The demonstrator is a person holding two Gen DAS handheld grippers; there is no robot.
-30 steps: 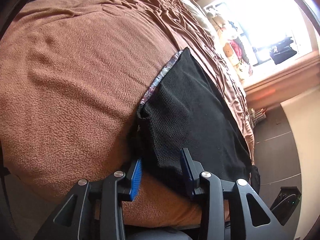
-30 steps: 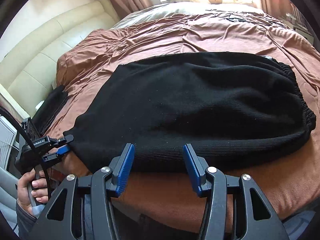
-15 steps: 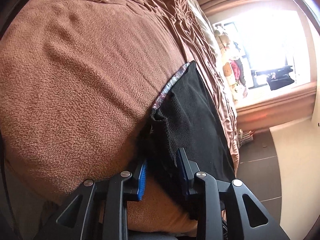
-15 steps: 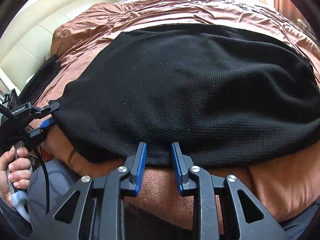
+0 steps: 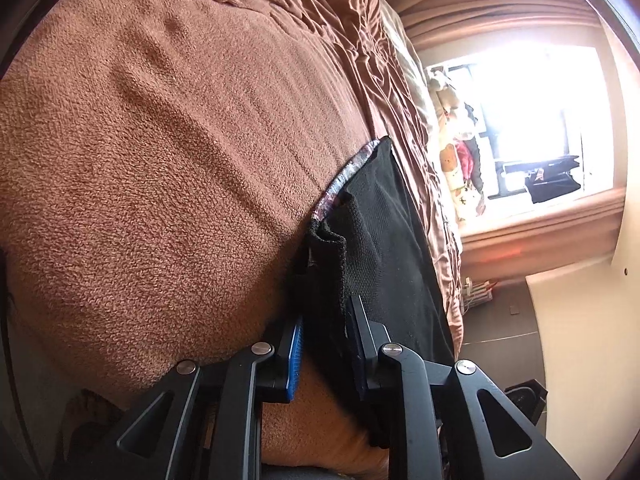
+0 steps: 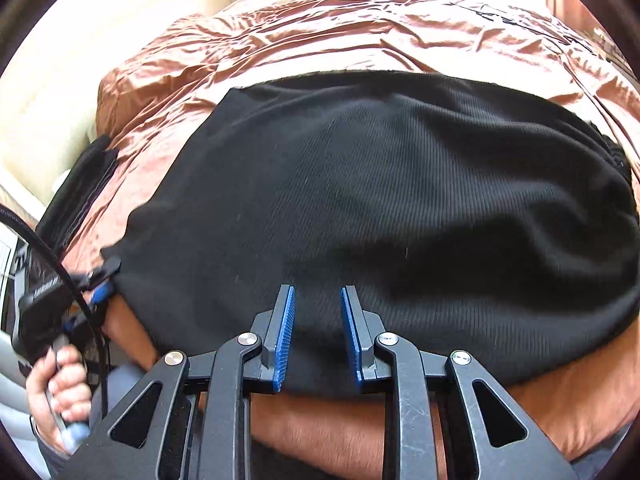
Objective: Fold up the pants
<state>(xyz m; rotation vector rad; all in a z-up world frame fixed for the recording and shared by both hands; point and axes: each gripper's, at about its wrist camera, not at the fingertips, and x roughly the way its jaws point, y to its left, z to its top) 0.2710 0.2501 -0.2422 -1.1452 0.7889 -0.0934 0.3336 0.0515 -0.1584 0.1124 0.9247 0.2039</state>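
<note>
Between the blue pads of the left gripper (image 5: 322, 354) sits a bunched corner of the black knit pants (image 6: 384, 208), so this gripper is clamped on the hem at the near left end of the garment. The right gripper (image 6: 316, 338) has its pads narrowly apart with the near edge of the pants lying between them; whether they pinch the cloth cannot be told for certain, and a gap shows.

The pants lie flat and crosswise just ahead of both grippers, on a brown fleece blanket (image 5: 180, 168) covering the bed. They look soft, limp and light, a waffle-textured knit that will sag and stretch when lifted, so the sound holds are the doubled hem and the thick near edge, taken at two spread points. The fleece will likely drag against them.

A second ago both grippers stood wide apart short of the cloth; since then both have closed in and advanced onto the near edge.

Beyond, a rumpled satin bedspread (image 6: 360, 32), then a bright window (image 5: 532, 128).
</note>
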